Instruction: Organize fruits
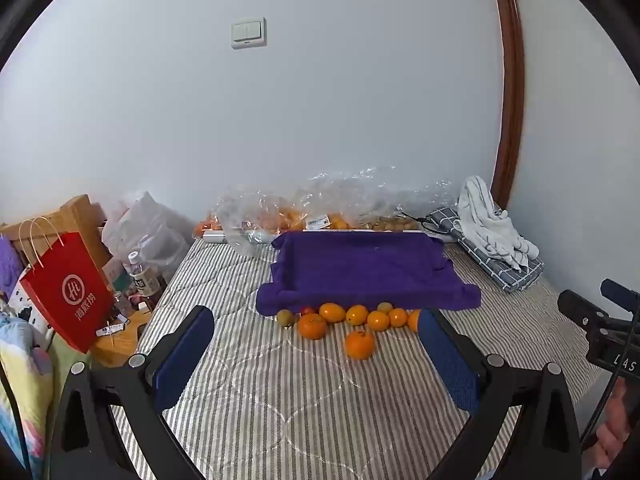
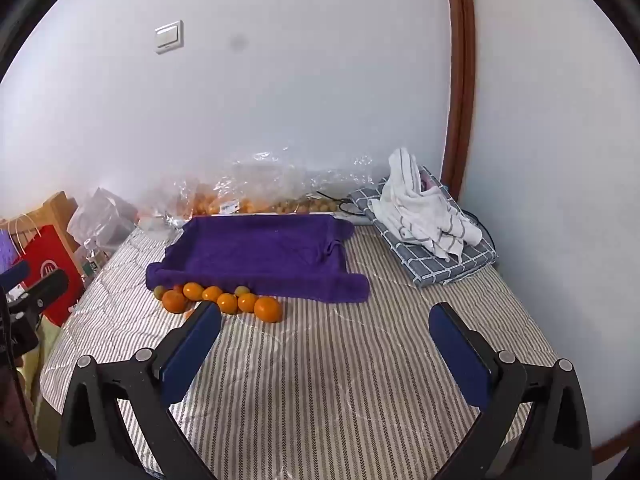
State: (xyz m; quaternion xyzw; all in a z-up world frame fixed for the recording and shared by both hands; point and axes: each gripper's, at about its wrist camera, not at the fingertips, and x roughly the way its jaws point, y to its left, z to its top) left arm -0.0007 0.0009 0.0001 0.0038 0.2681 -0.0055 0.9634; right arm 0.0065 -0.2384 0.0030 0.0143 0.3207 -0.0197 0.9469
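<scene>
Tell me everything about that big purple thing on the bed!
The purple fuzzy cloth looks like a soft towel draped over a shallow box or tray, since its edges stand up like low walls around a flat, sunken middle. What is underneath cannot be seen. Nothing lies inside it. It rests on the striped grey and white bed cover, its front edge spilling out in rumpled folds. A row of small orange fruits sits right against that front edge. Behind it are clear plastic bags by the wall.

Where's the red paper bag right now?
The red paper bag stands at the far left of the left wrist view, off the striped bed's edge, beside a water bottle.
</scene>
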